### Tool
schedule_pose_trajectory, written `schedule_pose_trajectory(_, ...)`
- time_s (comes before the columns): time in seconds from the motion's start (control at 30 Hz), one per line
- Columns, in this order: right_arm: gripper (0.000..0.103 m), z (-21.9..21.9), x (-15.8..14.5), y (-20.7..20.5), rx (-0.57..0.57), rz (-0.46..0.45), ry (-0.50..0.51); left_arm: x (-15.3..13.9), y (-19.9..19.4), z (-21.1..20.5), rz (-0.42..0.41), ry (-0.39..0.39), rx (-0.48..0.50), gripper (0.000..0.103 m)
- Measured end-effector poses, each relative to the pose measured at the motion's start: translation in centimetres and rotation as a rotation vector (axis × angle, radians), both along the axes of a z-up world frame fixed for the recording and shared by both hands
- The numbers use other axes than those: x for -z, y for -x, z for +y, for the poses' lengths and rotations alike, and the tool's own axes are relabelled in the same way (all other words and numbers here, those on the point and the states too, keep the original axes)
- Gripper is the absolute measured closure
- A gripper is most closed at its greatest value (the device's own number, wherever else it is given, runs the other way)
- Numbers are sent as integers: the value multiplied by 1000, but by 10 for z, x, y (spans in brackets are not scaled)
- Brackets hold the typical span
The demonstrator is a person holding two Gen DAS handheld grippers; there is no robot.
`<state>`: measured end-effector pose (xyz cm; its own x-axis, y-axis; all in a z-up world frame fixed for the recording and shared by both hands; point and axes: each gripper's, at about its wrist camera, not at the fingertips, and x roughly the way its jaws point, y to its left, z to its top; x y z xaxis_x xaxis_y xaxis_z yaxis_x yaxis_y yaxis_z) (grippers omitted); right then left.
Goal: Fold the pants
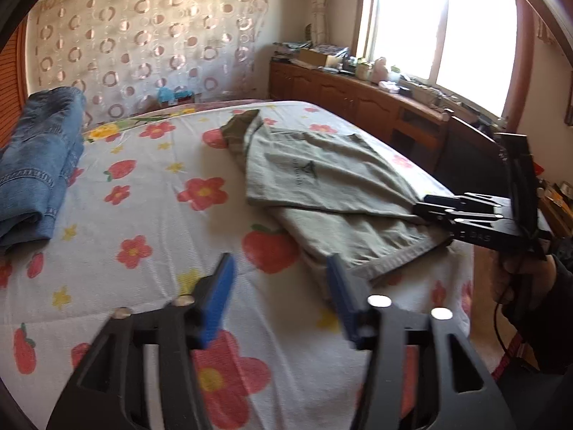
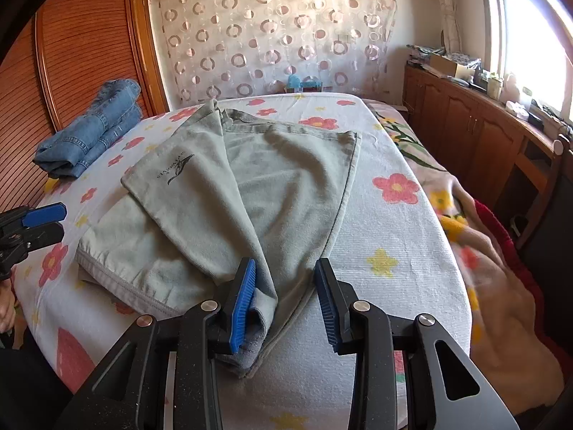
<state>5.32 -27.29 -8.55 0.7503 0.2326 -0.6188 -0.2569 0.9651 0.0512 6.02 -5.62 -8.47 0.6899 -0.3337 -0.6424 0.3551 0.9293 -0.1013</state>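
The grey-green pants (image 2: 250, 186) are lying part-folded on the floral bed (image 2: 394, 251), awaiting another fold. The left gripper (image 1: 279, 294) is hovering beside the pants' hem, jaws wide and empty. The right gripper (image 2: 286, 301) is straddling their near corner, jaws part-open, not visibly pinching.

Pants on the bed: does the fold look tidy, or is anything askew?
It looks askew. The grey pants are folded crooked: the top leg with the printed logo lies diagonally across the layer beneath, so the edges fan apart instead of lining up. The hem underneath sticks out on the left. The folded jeans look fine.
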Motion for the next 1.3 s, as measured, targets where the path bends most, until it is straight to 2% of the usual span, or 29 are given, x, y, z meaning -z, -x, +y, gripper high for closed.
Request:
schedule_pose_trajectory(0.03,67,0,-1,-1,0,2,0,1,-2,4,-1,9,-6,20)
schedule_pose_trajectory(0.3,67,13,-17,-1,-35,-35,4,-1,-4,21,-12,26,-60,20)
schedule_pose_trajectory(0.53,67,42,-32,-11,-124,-68,-3,-8,-5,38,-33,29,-108,20)
schedule_pose_trajectory(0.67,51,60,-38,-20,-191,-76,-31,-9,-7,48,-39,31,-136,20)
schedule_pose_trajectory(0.8,51,78,-38,-31,-235,-84,-3,-9,-7,58,-42,31,-162,20)
schedule_pose_trajectory(1.0,51,101,-37,-53,-328,-53,12,-9,-7,70,-47,44,-191,20)
schedule_pose_trajectory(1.3,51,138,-22,-89,-421,52,71,-9,-8,76,-45,48,-204,20)
